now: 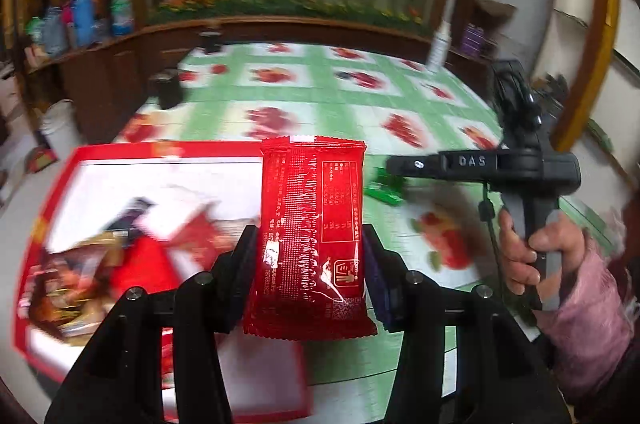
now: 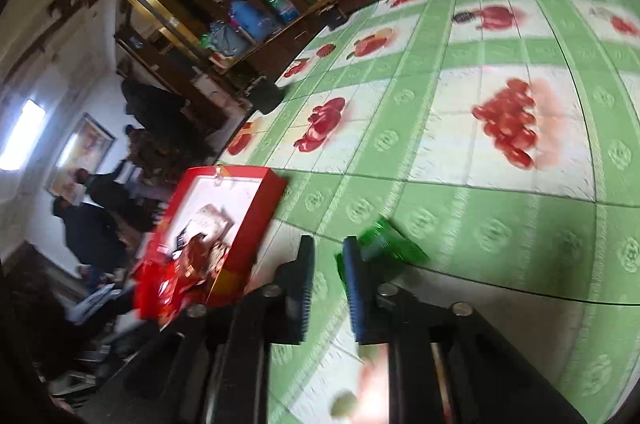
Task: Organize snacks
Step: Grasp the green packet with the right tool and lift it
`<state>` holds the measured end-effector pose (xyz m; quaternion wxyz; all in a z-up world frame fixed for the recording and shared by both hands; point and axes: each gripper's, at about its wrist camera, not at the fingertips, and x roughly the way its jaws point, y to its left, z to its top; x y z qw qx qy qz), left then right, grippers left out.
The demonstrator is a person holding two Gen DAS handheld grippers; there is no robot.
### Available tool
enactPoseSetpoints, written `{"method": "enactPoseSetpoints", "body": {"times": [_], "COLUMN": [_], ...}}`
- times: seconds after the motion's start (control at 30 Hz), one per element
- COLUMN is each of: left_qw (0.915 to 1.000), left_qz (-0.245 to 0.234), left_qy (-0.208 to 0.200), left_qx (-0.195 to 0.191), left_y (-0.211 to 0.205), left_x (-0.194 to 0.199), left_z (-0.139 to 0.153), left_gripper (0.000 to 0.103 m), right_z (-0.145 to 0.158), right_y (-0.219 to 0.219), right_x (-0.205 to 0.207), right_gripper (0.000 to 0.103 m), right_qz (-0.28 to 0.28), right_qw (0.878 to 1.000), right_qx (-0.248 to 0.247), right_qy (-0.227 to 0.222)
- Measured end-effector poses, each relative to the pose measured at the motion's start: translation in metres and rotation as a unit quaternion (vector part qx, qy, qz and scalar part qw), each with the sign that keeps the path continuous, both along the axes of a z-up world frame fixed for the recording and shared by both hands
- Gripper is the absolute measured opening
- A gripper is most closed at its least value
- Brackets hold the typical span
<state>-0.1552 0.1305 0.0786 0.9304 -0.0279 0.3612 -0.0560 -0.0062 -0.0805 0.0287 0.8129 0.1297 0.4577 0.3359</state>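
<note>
Between your left gripper (image 1: 310, 252) jaws a red packet (image 1: 312, 224) sits clamped; right gripper (image 2: 328, 280) nearly closed, empty; next, release over the red box (image 1: 168, 160).

The packet (image 1: 310, 236) is glossy bright red, covered in tiny white print with a boxed table. The box (image 1: 168, 149) has a red rim and a white inside, its heap of wrappers red, gold and brown (too blurred to sort out). The tablecloth (image 2: 460, 216) is a pale green grid, embossed with small rosettes, framing white squares of red fruit. A small wrapper (image 2: 394, 244) is vivid green. Both tools are black, and the sleeve (image 1: 592, 324) pink.
</note>
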Motion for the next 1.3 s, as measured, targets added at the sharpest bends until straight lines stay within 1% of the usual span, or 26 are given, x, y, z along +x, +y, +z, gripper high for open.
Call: {"method": "enactPoseSetpoints", "body": {"times": [0.07,0.1,0.17,0.2,0.23,0.3,0.33,0.4,0.43,0.5,0.53,0.6,0.63,0.67,0.7,0.77,0.8,0.83,0.93,1.03,1.1,1.23,1.3], "left_qw": [0.9999,0.9999,0.9999,0.9999,0.9999,0.9999,0.9998,0.9998,0.9998,0.9998,0.9999,0.9999,0.9999,0.9999,0.9999,0.9998,0.9998,0.9998,0.9999,0.9999,0.9999,0.9996,0.9991], "left_qz": [0.001,0.002,-0.001,-0.002,-0.003,-0.008,-0.012,-0.014,-0.015,-0.017,-0.016,-0.016,-0.016,-0.017,-0.017,-0.018,-0.018,-0.018,-0.015,-0.007,0.002,0.023,0.038], "left_qy": [-0.005,-0.007,-0.011,-0.012,-0.012,-0.014,-0.012,-0.01,-0.009,-0.005,-0.002,0.0,0.001,0.002,0.002,0.002,0.002,0.003,0.003,-0.001,-0.004,-0.01,-0.012], "left_qx": [0.01,0.011,0.01,0.008,0.007,0.006,0.005,0.005,0.005,0.004,0.003,0.002,0.001,0.0,-0.001,-0.002,-0.002,-0.003,-0.005,-0.009,-0.012,-0.016,-0.013], "left_y": [0.007,0.007,0.006,0.004,0.004,0.001,-0.001,-0.004,-0.005,-0.007,-0.007,-0.007,-0.008,-0.008,-0.008,-0.008,-0.008,-0.008,-0.006,0.001,0.008,0.024,0.034], "left_x": [-0.006,-0.008,-0.01,-0.01,-0.011,-0.012,-0.012,-0.011,-0.011,-0.011,-0.011,-0.011,-0.011,-0.011,-0.012,-0.013,-0.014,-0.014,-0.015,-0.018,-0.019,-0.021,-0.022], "left_z": [0.002,0.001,0.001,0.001,0.001,0.0,-0.001,-0.002,-0.003,-0.004,-0.004,-0.006,-0.006,-0.007,-0.007,-0.008,-0.008,-0.008,-0.007,-0.005,-0.004,-0.001,-0.001], "left_gripper": [0.048,0.048,0.048,0.048,0.048,0.048,0.048,0.048,0.048,0.048,0.048,0.048,0.048,0.048,0.048,0.048,0.048,0.048,0.048,0.048,0.048,0.048,0.048], "right_z": [-0.001,0.001,0.004,0.005,0.005,0.004,0.002,-0.003,-0.005,-0.008,-0.012,-0.016,-0.021,-0.02,-0.021,-0.021,-0.02,-0.019,-0.018,-0.017,-0.014,0.007,0.018], "right_y": [0.003,0.002,-0.002,-0.005,-0.006,-0.005,-0.001,0.009,0.016,0.025,0.028,0.032,0.032,0.032,0.032,0.028,0.025,0.022,0.016,0.018,0.018,0.011,0.011], "right_x": [0.001,0.001,-0.002,-0.003,-0.005,-0.006,-0.007,-0.01,-0.014,-0.017,-0.017,-0.017,-0.014,-0.015,-0.014,-0.012,-0.011,-0.009,-0.006,-0.007,-0.008,-0.016,-0.021], "right_gripper": [0.014,0.018,0.02,0.029,0.034,0.054,0.057,0.058,0.058,0.058,0.059,0.064,0.061,0.054,0.046,0.038,0.031,0.028,0.026,0.026,0.025,0.025,0.025], "right_qz": [-0.012,-0.015,-0.035,-0.042,-0.04,-0.025,-0.015,0.0,0.006,0.006,0.007,0.005,-0.001,-0.007,-0.012,-0.019,-0.023,-0.028,-0.035,-0.036,-0.039,-0.051,-0.046], "right_qw": [1.0,1.0,0.999,0.998,0.998,0.998,0.998,0.996,0.992,0.985,0.981,0.98,0.978,0.976,0.973,0.975,0.977,0.977,0.981,0.979,0.98,0.986,0.988], "right_qx": [-0.009,-0.01,-0.023,-0.029,-0.032,-0.033,-0.039,-0.077,-0.107,-0.151,-0.168,-0.179,-0.191,-0.197,-0.209,-0.2,-0.194,-0.19,-0.175,-0.179,-0.173,-0.109,-0.073], "right_qy": [-0.003,-0.01,-0.027,-0.035,-0.04,-0.038,-0.037,-0.049,-0.065,-0.087,-0.092,-0.091,-0.085,-0.096,-0.098,-0.097,-0.091,-0.089,-0.08,-0.088,-0.094,-0.117,-0.129]}}
